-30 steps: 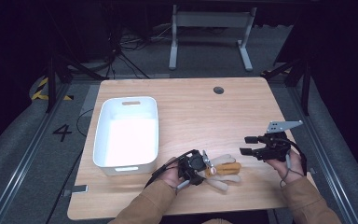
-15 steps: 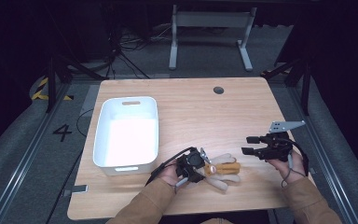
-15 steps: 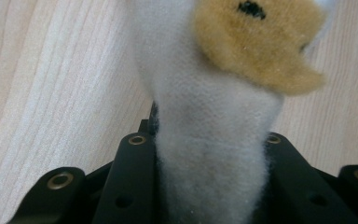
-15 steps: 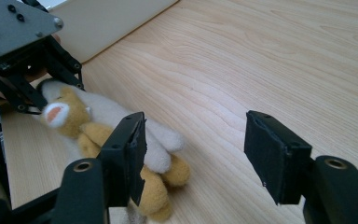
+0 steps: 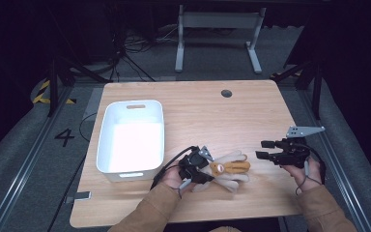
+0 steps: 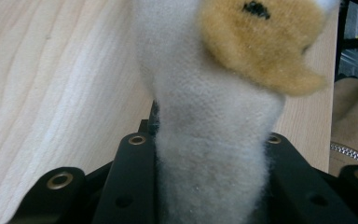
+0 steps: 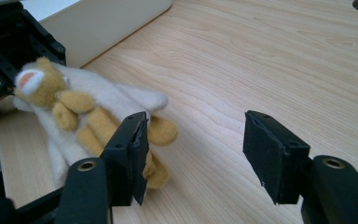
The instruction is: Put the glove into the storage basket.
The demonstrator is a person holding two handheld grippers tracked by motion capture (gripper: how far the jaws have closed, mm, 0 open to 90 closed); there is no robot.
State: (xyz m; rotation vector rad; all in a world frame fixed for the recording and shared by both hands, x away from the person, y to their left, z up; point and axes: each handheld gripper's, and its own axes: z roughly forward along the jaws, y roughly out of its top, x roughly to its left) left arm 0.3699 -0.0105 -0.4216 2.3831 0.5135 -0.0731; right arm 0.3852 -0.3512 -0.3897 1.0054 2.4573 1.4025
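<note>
A white plush toy (image 5: pixel 228 170) with tan patches lies on the wooden table (image 5: pixel 198 111) near its front edge. My left gripper (image 5: pixel 196 167) is shut on one white end of it. In the left gripper view the white plush (image 6: pixel 214 121) fills the gap between the jaws, and a tan patch (image 6: pixel 265 42) sits above. My right gripper (image 5: pixel 264 149) stands open to the right of the toy, apart from it. In the right gripper view the toy (image 7: pixel 84 112) lies left of the open gripper (image 7: pixel 196 149), partly behind the left pad (image 7: pixel 137 156).
A white plastic bin (image 5: pixel 133 137) stands at the table's left, close to the left hand, with its wall (image 7: pixel 107 18) behind the toy. A round cable hole (image 5: pixel 226 93) sits near the far edge. Bare wood lies between the toy and the far edge.
</note>
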